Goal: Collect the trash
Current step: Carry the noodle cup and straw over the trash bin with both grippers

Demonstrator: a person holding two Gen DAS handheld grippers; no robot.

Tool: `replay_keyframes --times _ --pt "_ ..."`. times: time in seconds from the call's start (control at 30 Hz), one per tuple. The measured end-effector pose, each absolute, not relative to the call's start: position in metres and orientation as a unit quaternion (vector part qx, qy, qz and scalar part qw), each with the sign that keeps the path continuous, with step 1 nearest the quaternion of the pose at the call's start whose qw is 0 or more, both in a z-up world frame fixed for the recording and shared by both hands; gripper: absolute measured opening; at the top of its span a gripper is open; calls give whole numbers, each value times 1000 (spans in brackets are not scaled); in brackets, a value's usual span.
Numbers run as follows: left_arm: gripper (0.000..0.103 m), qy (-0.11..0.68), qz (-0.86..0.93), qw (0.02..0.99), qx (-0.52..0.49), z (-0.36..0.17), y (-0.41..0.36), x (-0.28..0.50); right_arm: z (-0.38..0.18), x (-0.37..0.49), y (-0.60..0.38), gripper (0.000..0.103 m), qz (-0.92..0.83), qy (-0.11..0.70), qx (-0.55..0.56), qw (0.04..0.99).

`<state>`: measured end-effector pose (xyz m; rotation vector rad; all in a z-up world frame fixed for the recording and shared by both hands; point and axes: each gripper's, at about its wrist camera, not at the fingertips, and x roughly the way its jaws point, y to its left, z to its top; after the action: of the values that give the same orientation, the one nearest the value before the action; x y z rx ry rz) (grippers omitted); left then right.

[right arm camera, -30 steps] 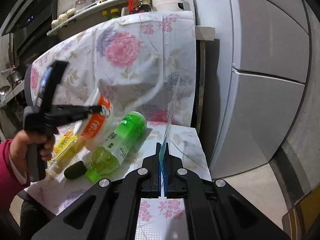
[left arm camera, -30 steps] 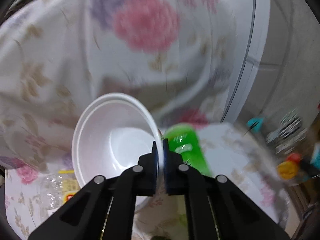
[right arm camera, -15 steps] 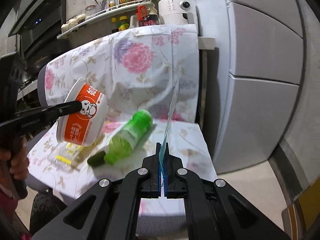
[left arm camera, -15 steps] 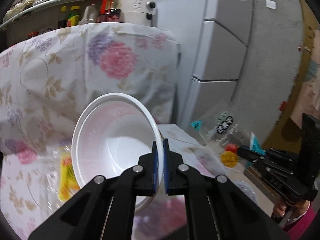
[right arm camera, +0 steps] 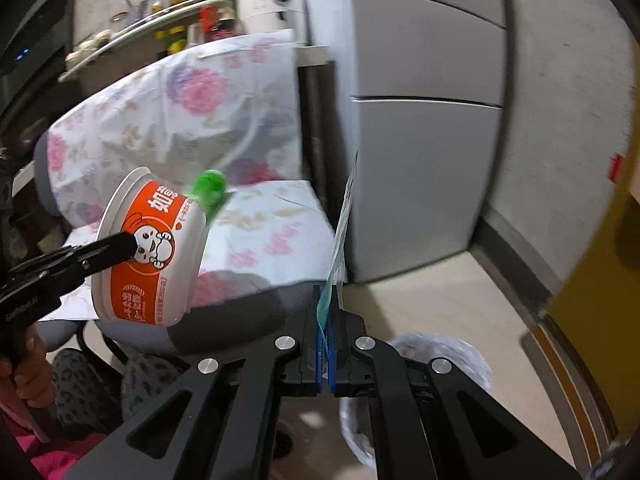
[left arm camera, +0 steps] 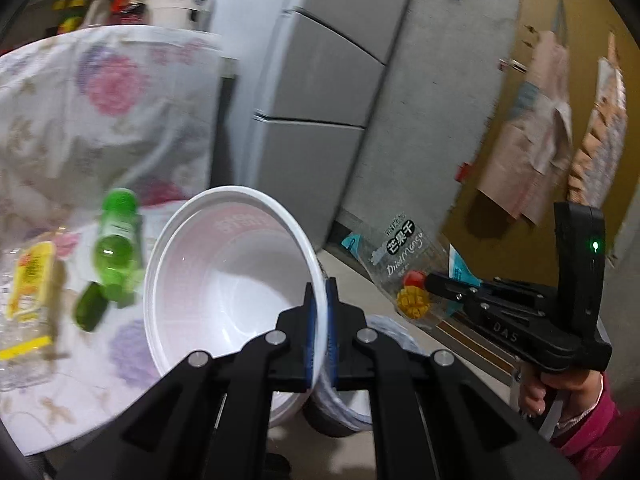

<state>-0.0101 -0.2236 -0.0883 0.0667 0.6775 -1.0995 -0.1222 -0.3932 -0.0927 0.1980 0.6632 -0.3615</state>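
My left gripper [left arm camera: 319, 296] is shut on the rim of a white instant-noodle bowl [left arm camera: 224, 280], tilted with its empty inside towards the camera. In the right wrist view the same bowl [right arm camera: 152, 256] shows its orange printed side, held in the air in front of the chair. My right gripper [right arm camera: 328, 314] is shut on a clear dried-mango bag [right arm camera: 343, 232], seen edge-on. The left wrist view shows that bag [left arm camera: 404, 264] from the side, off to the right. A green bottle [left arm camera: 116, 248] and a clear yellow-labelled wrapper [left arm camera: 30, 280] lie on the chair seat.
A chair with a floral cover [right arm camera: 240, 120] stands beside a grey fridge [right arm camera: 420, 128]. A bin with a plastic liner [right arm camera: 440, 356] stands on the floor just below both grippers. A shelf with bottles and a white appliance [right arm camera: 268, 4] is behind the chair. A hand in a pink sleeve [left arm camera: 560, 396] holds the right gripper.
Both grippers have swung away from the chair seat to the right, carrying the bowl and the bag out over the floor by the bin. The bottle and wrapper stayed on the seat.
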Motion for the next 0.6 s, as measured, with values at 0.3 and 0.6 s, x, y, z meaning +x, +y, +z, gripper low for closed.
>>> replay_keyframes --times 0.3,0.6 --pt "3 324 -551 766 61 -105 -263 -45 -106 -173 -427 2 -243 335 112 904" --pt "4 363 -605 703 94 -141 -336 -61 -147 -201 -476 2 -276 359 174 874"
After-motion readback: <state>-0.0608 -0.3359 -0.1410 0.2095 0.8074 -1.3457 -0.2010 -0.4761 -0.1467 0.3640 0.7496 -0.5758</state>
